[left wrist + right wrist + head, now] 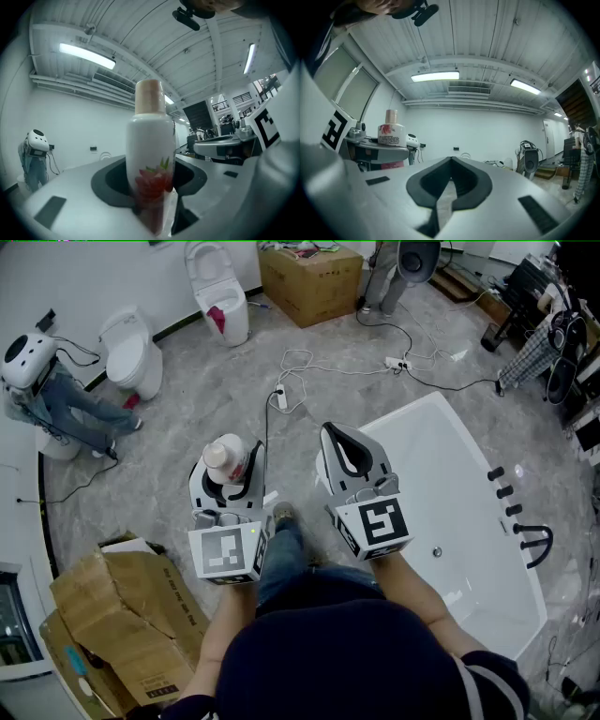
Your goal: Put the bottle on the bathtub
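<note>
Left gripper [228, 474]: clamped on the bottle [225, 460]. In left gripper view, white body with red flower print and pale cap [150, 154], upright between the jaws, gripped low on the body.

Right gripper [339, 442]: jaws together, nothing between them [451, 161]. Bottle seen from that side too, to its left [391, 131].

Position of bottle: up in the air over grey marbled floor [206, 399], left of the bathtub [469, 502], not over it. Right gripper between bottle and tub, its tip near the tub's left corner. Both grippers side by side, apart.

Bathtub: white, set at an angle, drain [437, 551] in the basin, black tap fittings [534, 540] along the far right rim.

Around:
- Flattened cardboard [122, 615] at lower left, near the left gripper.
- White cable and power strip [281, 395] on the floor ahead.
- Two toilets [131, 352] [220, 301] by the wall.
- Cardboard box [309, 277] farther back.
- Seated person in a white headset [66, 404] at far left.
</note>
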The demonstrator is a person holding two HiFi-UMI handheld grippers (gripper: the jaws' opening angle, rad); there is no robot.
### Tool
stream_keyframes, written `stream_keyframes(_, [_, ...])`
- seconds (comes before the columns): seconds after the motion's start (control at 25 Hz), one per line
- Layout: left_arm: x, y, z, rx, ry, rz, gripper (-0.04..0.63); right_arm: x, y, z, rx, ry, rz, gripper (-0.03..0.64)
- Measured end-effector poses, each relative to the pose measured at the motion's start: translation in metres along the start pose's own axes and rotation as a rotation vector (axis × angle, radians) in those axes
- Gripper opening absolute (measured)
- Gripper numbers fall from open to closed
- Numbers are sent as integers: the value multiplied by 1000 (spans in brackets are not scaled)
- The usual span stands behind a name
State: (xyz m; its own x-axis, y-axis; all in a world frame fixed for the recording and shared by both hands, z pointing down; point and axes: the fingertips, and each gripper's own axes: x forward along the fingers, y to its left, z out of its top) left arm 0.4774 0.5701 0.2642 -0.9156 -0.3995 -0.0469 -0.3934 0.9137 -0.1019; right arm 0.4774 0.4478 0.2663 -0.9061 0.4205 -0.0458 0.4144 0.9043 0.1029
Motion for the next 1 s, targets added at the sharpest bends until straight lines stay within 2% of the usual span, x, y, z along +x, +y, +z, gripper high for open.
stream_keyframes(0.36, [65, 36, -4, -3, -21, -38, 233, 68, -25, -14, 25, 11, -55, 26])
stream_keyframes(0.68, [165, 110, -18, 21, -44, -103, 233, 182, -45, -26, -10, 6, -122, 28])
stream_keyframes(0.84, [231, 145, -17, 27, -57, -130, 233, 241, -80, -24, -15, 5, -182, 27])
stream_keyframes(1.0, [270, 166, -24, 22, -62, -189, 233, 275, -94, -27, -22, 1, -259, 28])
